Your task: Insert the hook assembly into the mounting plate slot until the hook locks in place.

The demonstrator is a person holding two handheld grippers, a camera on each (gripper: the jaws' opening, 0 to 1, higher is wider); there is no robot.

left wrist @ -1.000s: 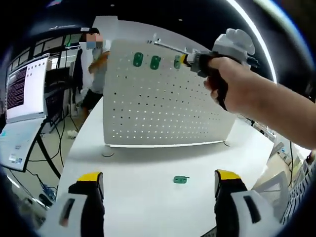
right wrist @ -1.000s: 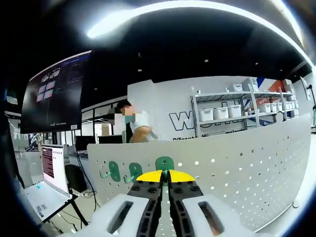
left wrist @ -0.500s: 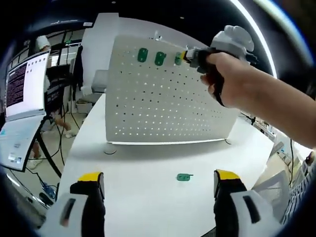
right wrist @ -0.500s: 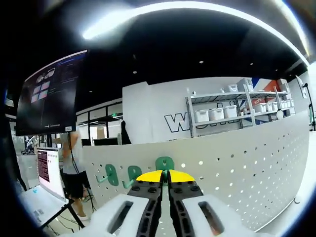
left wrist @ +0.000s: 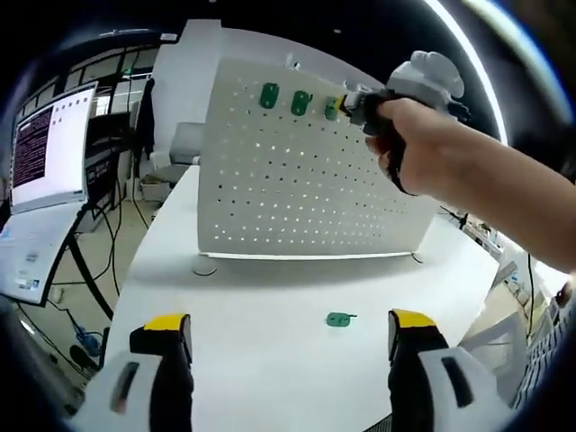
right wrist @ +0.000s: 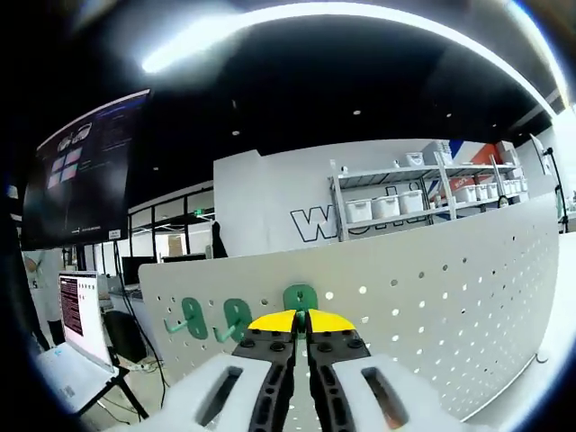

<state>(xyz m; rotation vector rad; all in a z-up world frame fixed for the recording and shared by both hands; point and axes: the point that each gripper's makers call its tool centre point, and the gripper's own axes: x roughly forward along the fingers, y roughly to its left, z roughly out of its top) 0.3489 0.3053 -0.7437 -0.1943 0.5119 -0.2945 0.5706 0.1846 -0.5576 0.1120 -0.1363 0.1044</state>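
Left gripper [left wrist: 288,337] hangs low over the white table [left wrist: 261,360], its yellow-tipped jaws spread wide with nothing between them. A loose green hook [left wrist: 339,319] lies flat on the table just beyond, between the jaws and the board. Farther back stands the white pegboard mounting plate [left wrist: 306,180] on small feet, upright, with two green hooks [left wrist: 284,98] seated along its top row. The right gripper [right wrist: 300,322] is raised to that row at the far right, gripped by a hand [left wrist: 409,144] with the forearm running out to the near right; its jaws are pressed together on a third green hook [right wrist: 300,298] set against the plate. Legible writing: partial "W" lettering on the far wall [right wrist: 310,220] behind shelving with white bins [right wrist: 400,202]; monitor text [left wrist: 49,148] at left too small to read. Versus 0.5 s ago: the person once standing at far left is gone, and the right gripper stays clamped at the same hole.
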